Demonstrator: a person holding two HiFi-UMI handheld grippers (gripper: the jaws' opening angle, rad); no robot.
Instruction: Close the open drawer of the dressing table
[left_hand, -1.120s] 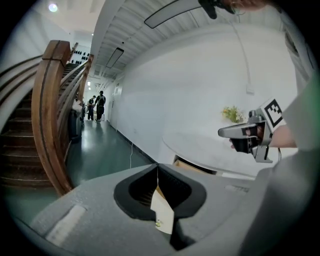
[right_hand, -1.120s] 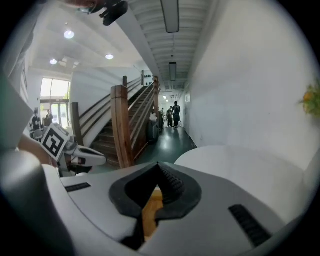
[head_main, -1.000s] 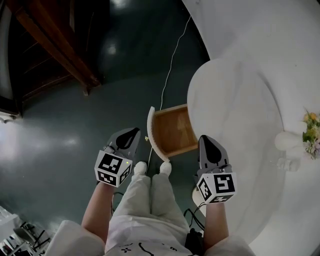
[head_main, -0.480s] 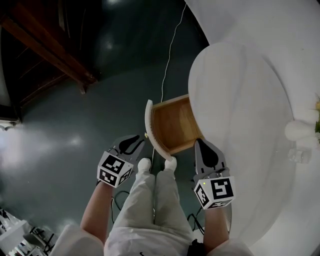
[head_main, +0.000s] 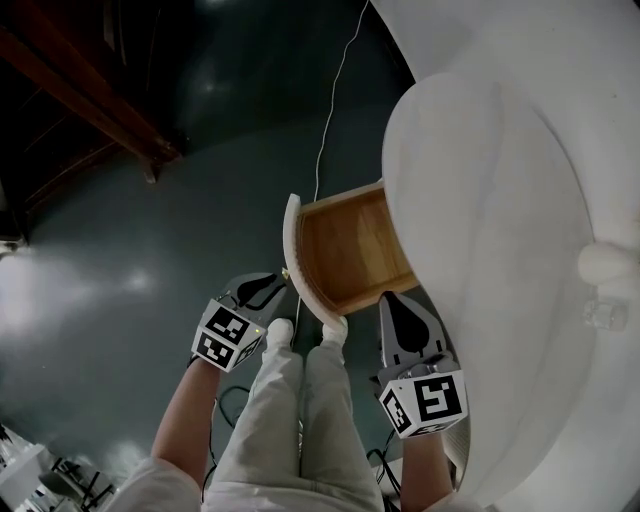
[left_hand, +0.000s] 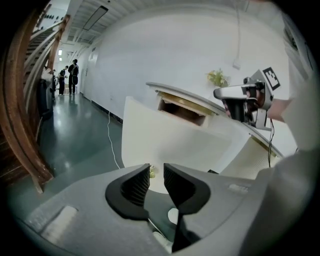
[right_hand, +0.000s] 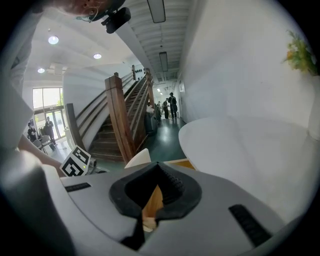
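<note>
The dressing table's drawer stands pulled out, showing its wood inside behind a curved white front with a small knob. My left gripper hovers just short of that front, near the knob. In the left gripper view its jaws stand a little apart around nothing, with the knob showing beyond the gap and the white front filling the middle. My right gripper is shut and empty beside the drawer's near side, under the white table top. The right gripper view shows the drawer's wood past its tips.
A thin white cable runs over the dark floor behind the drawer. A dark wooden staircase rises at upper left. The person's white shoes stand right at the drawer front. A white object sits on the table top at right.
The drawer now sits nearer my grippers in the head view. My left gripper has come up close to the drawer front's knob. The right gripper has shifted slightly down and left.
</note>
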